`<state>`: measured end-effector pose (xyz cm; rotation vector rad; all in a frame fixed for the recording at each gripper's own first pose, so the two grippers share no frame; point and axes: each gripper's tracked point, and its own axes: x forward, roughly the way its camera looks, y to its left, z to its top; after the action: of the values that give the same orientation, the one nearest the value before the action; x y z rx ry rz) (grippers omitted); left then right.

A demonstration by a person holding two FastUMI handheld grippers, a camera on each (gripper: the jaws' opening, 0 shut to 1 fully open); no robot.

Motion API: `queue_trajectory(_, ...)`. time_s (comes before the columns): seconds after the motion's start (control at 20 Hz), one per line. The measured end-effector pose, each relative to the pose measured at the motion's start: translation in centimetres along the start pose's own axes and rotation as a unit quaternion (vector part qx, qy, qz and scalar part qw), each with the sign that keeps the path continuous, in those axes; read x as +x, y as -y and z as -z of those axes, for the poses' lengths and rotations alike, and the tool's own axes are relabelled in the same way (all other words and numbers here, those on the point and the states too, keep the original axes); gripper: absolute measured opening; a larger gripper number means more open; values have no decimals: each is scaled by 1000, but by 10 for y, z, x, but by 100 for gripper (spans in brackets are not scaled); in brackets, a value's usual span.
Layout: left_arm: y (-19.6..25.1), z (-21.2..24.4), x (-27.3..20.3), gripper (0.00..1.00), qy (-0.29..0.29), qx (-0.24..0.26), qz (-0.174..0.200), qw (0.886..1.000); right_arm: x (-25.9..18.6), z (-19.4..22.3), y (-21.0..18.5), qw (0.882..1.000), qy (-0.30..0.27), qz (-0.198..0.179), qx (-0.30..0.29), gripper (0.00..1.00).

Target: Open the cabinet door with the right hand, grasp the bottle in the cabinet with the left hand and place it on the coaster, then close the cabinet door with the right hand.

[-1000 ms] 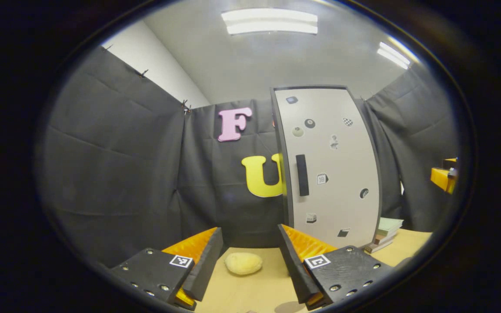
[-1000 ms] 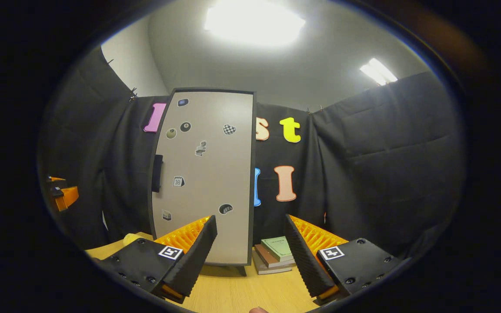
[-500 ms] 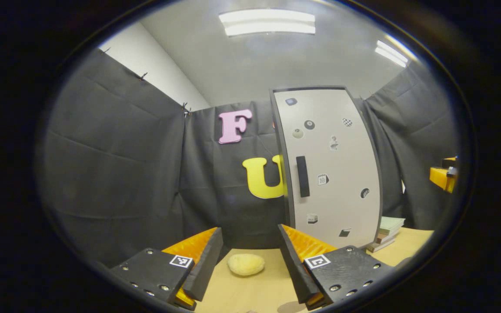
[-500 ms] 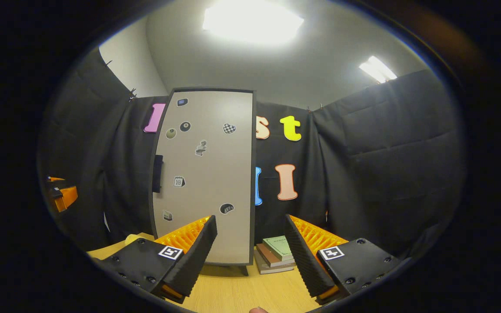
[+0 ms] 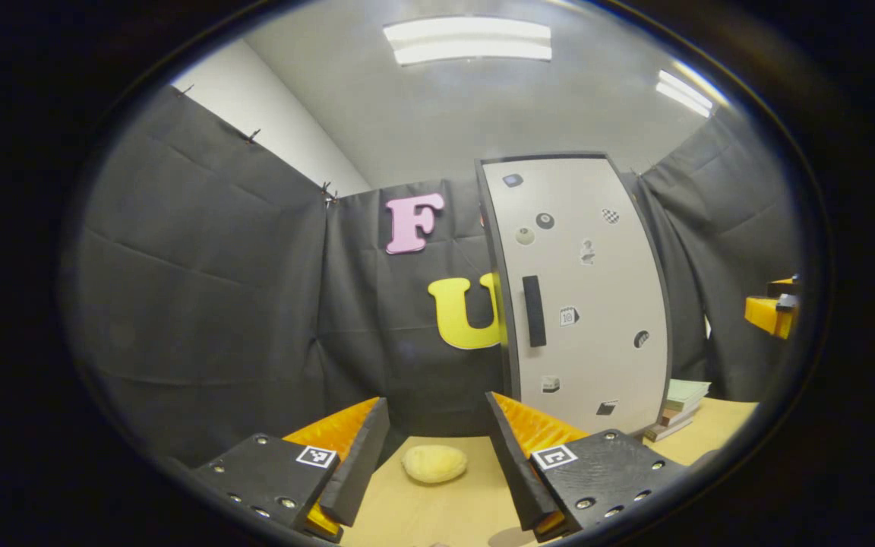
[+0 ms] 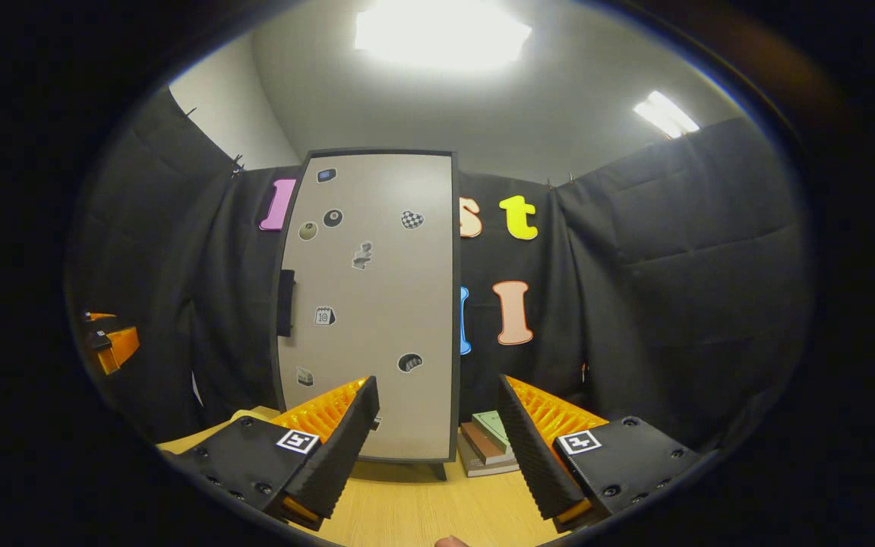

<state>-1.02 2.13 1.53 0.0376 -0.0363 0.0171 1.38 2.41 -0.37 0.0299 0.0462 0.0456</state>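
Observation:
A tall grey cabinet (image 5: pixel 582 296) (image 6: pixel 373 304) stands on the wooden table with its door shut and a dark vertical handle (image 5: pixel 533 311) (image 6: pixel 285 302) near the door's left edge. Small stickers dot the door. The bottle is hidden behind it. A pale yellow round coaster (image 5: pixel 434 463) lies on the table in front of my left gripper (image 5: pixel 436 403), which is open and holds nothing. My right gripper (image 6: pixel 437 384) is open too, some way in front of the door's lower part. Each gripper also appears far off in the other's view: the right gripper (image 5: pixel 772 313), the left gripper (image 6: pixel 112 343).
A small stack of books (image 5: pixel 677 410) (image 6: pixel 487 447) lies on the table (image 6: pixel 407 509) just right of the cabinet's foot. Black cloth walls close the booth behind and on both sides.
The right gripper has drifted slightly, so the cabinet sits a little further right and larger in its view. The left gripper view has barely shifted. Door still shut.

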Motion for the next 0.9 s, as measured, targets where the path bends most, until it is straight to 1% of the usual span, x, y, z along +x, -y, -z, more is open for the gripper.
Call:
queue_trajectory(0.05, -1, 1, 0, 75, 0, 2, -1, 1000, 4, -1, -3, 1000, 1, -2, 0, 98)
queue_trajectory(0.1, -3, 2, 1, 78, -1, 4, -3, 1000, 5, -2, -5, 1000, 1, -4, -1, 98)
queue_trajectory(0.3, -14, 6, -5, 78, -6, 4, -11, 1000, 22, -11, -21, 1000, 8, -18, 2, 97)
queue_trajectory(0.4, -18, 10, -5, 78, -10, 3, -15, 1000, 30, -16, -33, 1000, 10, -26, 3, 98)
queue_trajectory(0.45, -20, 11, -5, 78, -12, 3, -17, 1000, 37, -17, -39, 999, 10, -33, 4, 98)
queue_trajectory(0.5, -23, 13, -7, 75, -13, 4, -20, 1000, 41, -20, -47, 999, 10, -39, 5, 97)
queue_trajectory(0.75, -39, 16, -15, 75, -15, 11, -33, 999, 66, -28, -86, 998, 10, -69, 9, 97)
queue_trajectory(0.9, -55, 18, -20, 78, -16, 12, -45, 999, 80, -33, -111, 996, 10, -85, 11, 98)
